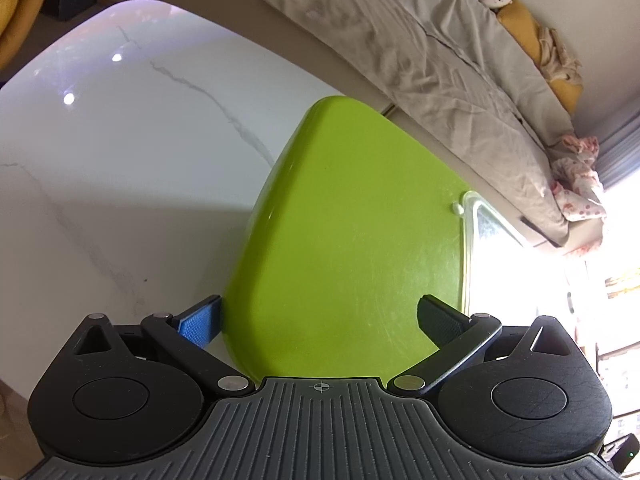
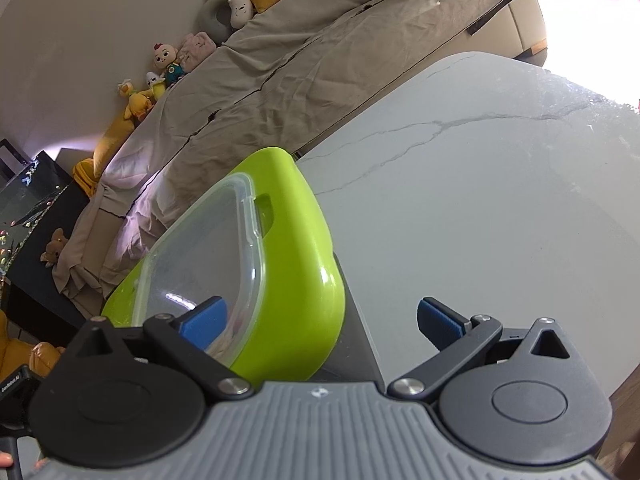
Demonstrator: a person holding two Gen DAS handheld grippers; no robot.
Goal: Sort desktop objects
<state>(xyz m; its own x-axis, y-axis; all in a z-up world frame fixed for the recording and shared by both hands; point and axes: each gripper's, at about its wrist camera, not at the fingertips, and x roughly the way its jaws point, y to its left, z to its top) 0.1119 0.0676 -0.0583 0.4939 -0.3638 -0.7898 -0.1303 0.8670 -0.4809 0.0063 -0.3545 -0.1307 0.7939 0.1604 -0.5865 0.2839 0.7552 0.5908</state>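
A lime-green plastic box (image 1: 348,232) with a clear lid (image 2: 200,252) stands on its side on the white marble table (image 1: 120,160). In the left wrist view its green wall fills the middle, and my left gripper (image 1: 320,320) is spread wide around its near end, fingers at both sides. In the right wrist view the box (image 2: 296,264) is left of centre with the lid facing left. My right gripper (image 2: 320,320) is wide open around its near corner, the left finger (image 2: 204,322) in front of the lid, the right finger clear of it.
A sofa with a rumpled beige cover (image 2: 280,72) runs along the far table edge, with plush toys (image 2: 168,64) at its back. The table edge (image 2: 616,384) lies close at lower right. A dark cabinet (image 2: 36,208) stands at the left.
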